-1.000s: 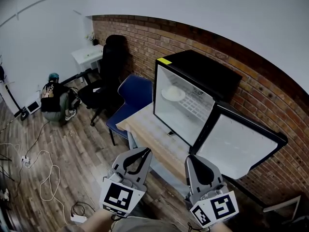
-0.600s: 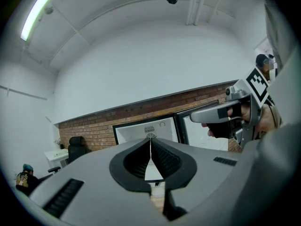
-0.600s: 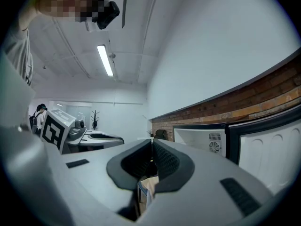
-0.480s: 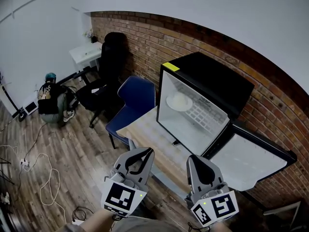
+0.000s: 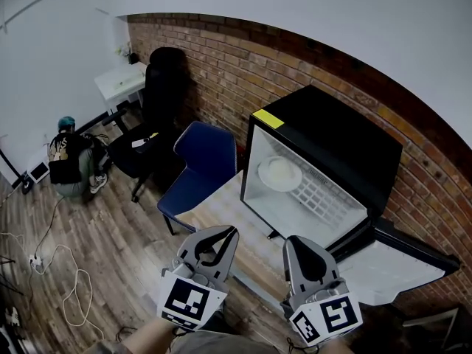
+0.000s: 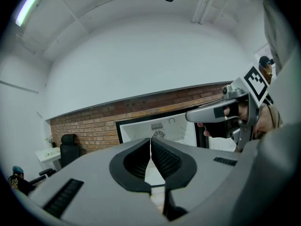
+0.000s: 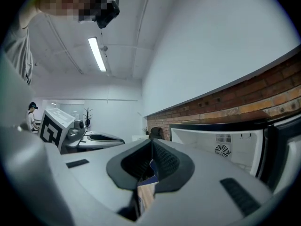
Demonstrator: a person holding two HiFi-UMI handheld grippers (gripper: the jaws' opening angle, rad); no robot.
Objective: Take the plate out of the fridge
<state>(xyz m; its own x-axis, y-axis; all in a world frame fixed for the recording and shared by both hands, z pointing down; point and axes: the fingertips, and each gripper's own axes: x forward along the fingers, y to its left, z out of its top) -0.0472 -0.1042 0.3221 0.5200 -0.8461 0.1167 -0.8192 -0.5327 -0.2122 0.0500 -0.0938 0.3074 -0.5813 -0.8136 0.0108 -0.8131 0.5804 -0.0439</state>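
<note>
White plate [image 5: 279, 173] in the fridge [image 5: 332, 135] shows only in the head view

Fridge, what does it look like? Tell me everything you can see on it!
The fridge is a small black box with a white inside. Its door hangs wide open to the right, white on the inner face. A yellow sticker sits on the top front corner. Inside, a white plate lies on a wire shelf, and a round fan vent shows in the back wall. It stands on a pale wooden table by a brick wall.
</note>
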